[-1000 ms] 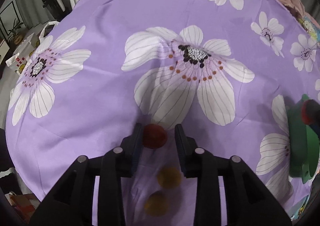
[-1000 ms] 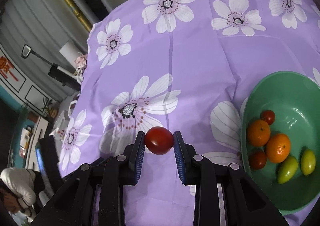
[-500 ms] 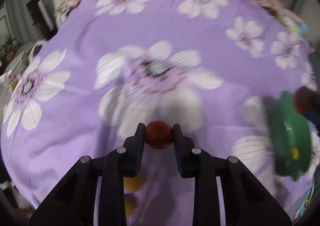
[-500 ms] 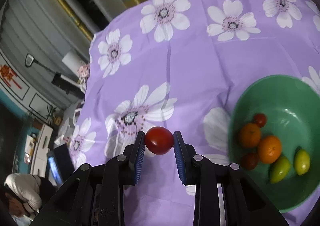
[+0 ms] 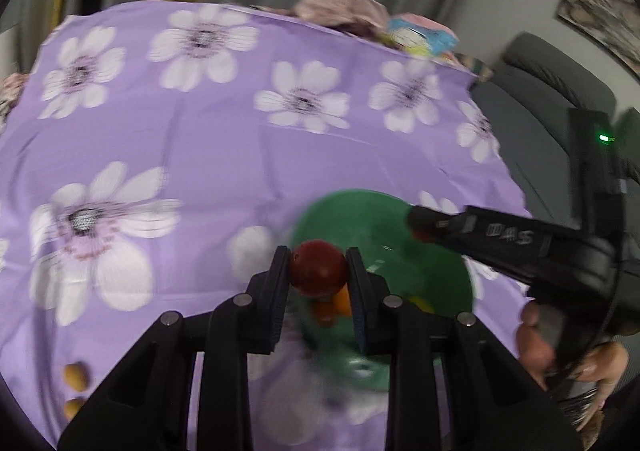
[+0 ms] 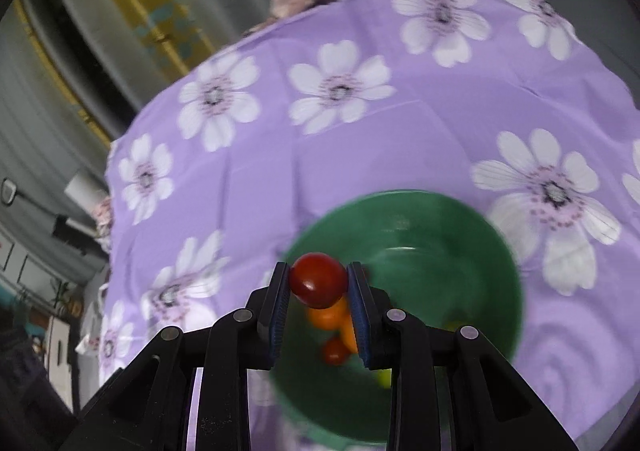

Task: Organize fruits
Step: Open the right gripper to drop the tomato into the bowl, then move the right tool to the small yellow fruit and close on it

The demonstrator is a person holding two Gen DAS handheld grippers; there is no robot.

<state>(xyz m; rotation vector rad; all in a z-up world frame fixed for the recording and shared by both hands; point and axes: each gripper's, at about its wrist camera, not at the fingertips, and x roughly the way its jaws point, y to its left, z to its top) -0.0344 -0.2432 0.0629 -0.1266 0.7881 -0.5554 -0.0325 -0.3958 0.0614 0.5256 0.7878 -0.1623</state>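
While both grippers hang over the green bowl (image 6: 460,219), I see left gripper (image 5: 318,271) and right gripper (image 6: 319,281) each clamped on a red tomato (image 5: 318,269), lower centre.

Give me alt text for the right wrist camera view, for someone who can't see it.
The right tool grips a red tomato between its blue pads, above a green bowl holding oranges, another small red fruit and a yellow-green one. The bowl sits on a purple tablecloth with white flowers.
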